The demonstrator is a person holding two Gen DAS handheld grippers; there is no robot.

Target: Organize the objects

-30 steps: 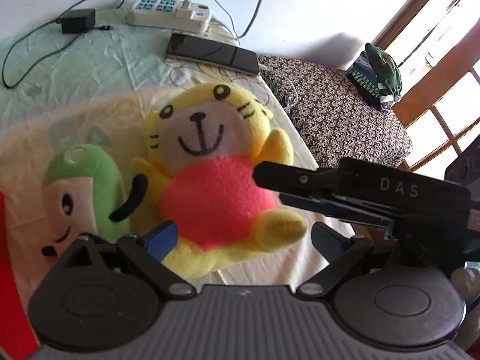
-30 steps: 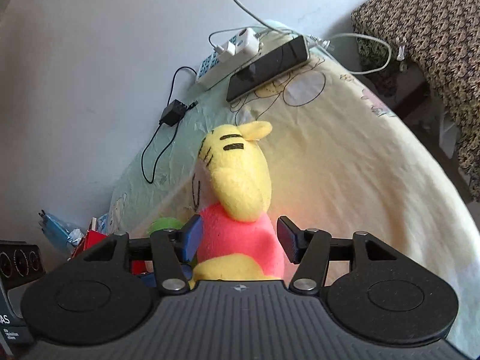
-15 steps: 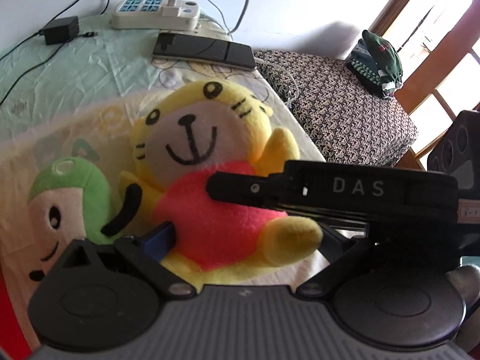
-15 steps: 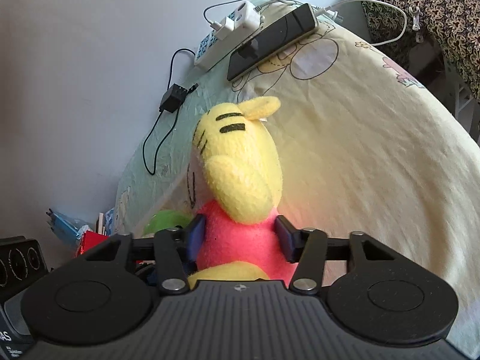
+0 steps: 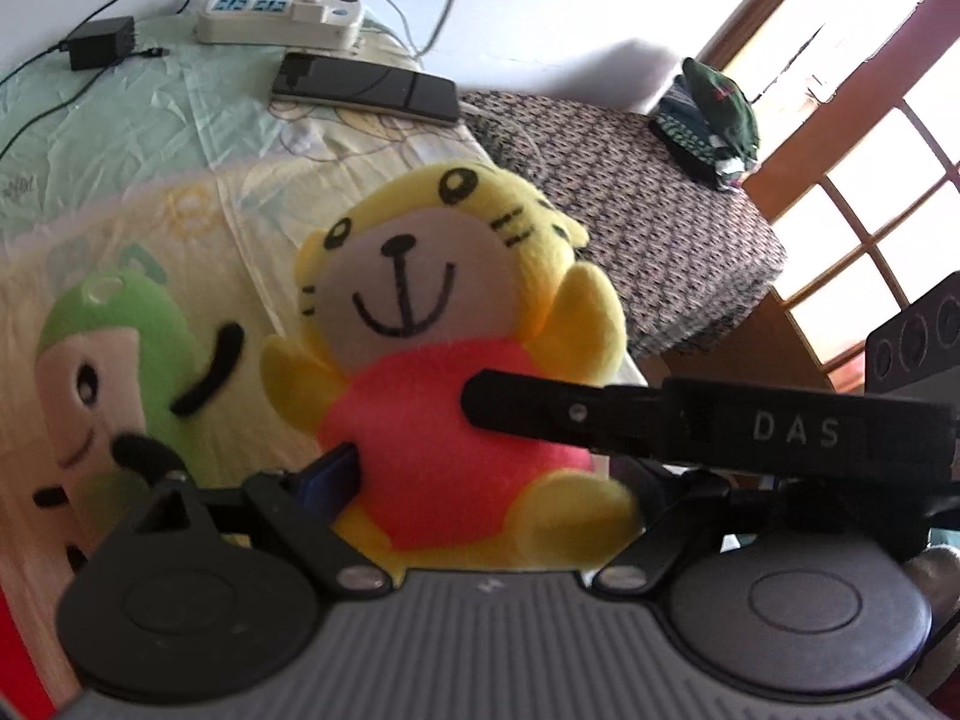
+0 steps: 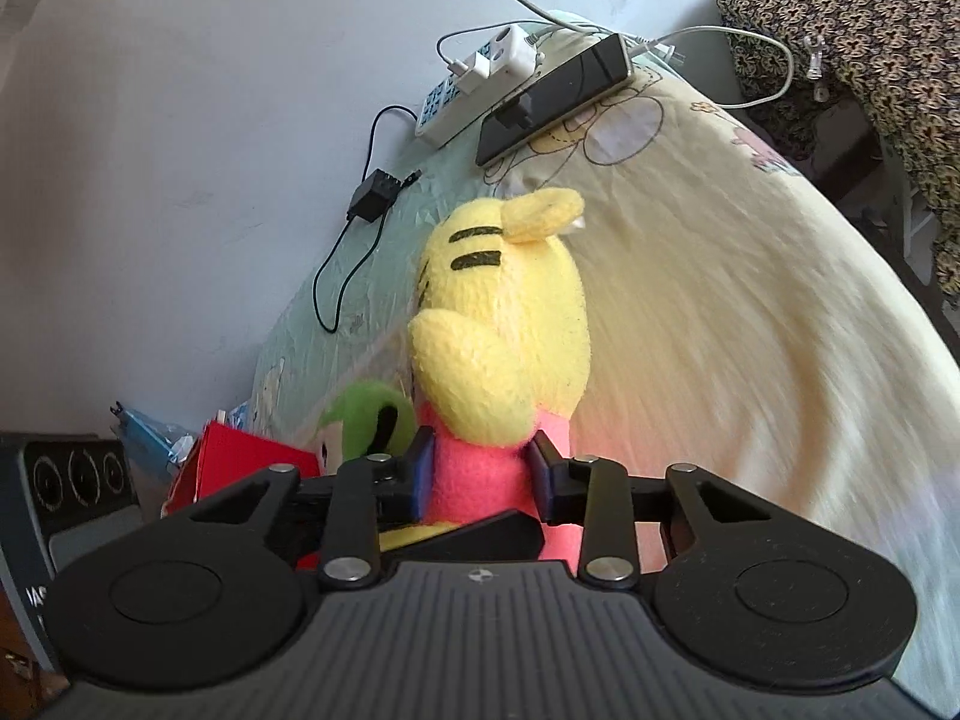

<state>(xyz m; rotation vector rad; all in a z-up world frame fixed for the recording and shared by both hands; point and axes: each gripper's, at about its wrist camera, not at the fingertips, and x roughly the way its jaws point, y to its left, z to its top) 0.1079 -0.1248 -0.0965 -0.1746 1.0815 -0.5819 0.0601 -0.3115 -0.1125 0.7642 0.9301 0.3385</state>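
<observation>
**Ana:** Your right gripper (image 6: 480, 468) is closing on the yellow tiger toy (image 5: 444, 360). The blue pads already press both sides of its pink tummy, low in the middle of the right wrist view. The toy sits up on the bed (image 6: 750, 300), in the middle of the left wrist view.

**Ben:** And your left gripper (image 5: 480, 480)?

**Ana:** It is closing too, with the toy's bottom between its sides. One blue pad (image 5: 333, 474) touches the pink part. The other pad hides behind the right gripper, so I can't tell if it squeezes yet.

**Ben:** What could go wrong?

**Ana:** The toy is soft. If you lift with a squishy pinch, I think it may slip out or flop over. Your two grippers are very close, so they could bump. The green toy (image 5: 120, 360) leans just beside, at the left of the frame, and you might knock it.

**Ben:** Any words to read?

**Ana:** "DAS" in white letters on the black arm of the right gripper, at the right of the left wrist view. The letters at the lower left edge of the right wrist view are too cut off to read.
</observation>
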